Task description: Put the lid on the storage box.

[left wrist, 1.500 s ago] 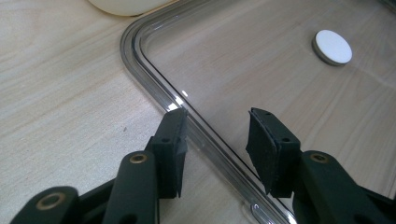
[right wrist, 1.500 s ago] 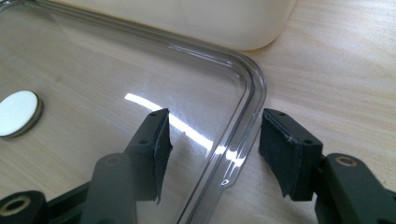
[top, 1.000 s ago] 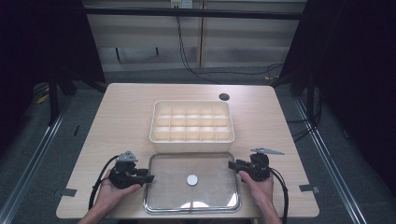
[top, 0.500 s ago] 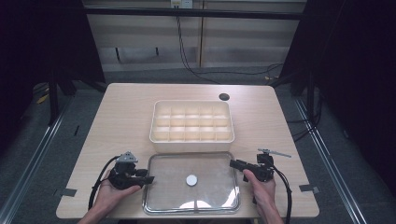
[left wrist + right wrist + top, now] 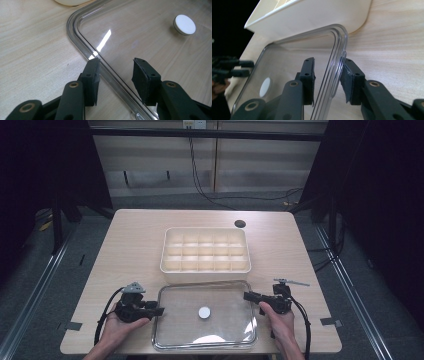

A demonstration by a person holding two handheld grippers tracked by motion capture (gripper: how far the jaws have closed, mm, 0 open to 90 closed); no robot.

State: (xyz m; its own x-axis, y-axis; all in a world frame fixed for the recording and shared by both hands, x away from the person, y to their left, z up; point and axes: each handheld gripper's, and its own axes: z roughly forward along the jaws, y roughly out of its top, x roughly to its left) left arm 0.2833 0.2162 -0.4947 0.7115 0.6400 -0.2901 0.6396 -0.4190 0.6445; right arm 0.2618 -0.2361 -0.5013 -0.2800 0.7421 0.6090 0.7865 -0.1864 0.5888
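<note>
With the clear lid (image 5: 205, 315) lying just in front of the divided box (image 5: 205, 250), both the left gripper (image 5: 116, 72) and right gripper (image 5: 327, 75), its jaws just closing, straddle the rim unclamped, so squeeze evenly before lifting it level.

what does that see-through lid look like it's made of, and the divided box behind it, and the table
Clear lid: likely hard transparent plastic, glossy; the wood grain shows through it and it catches bright glare, with a moulded stepped rim.
Compartment box: probably cream plastic, smooth with a soft sheen, thin divider walls and rounded corners.
Table: pale wood grain, matte; solid wood or laminate cannot be told.
</note>
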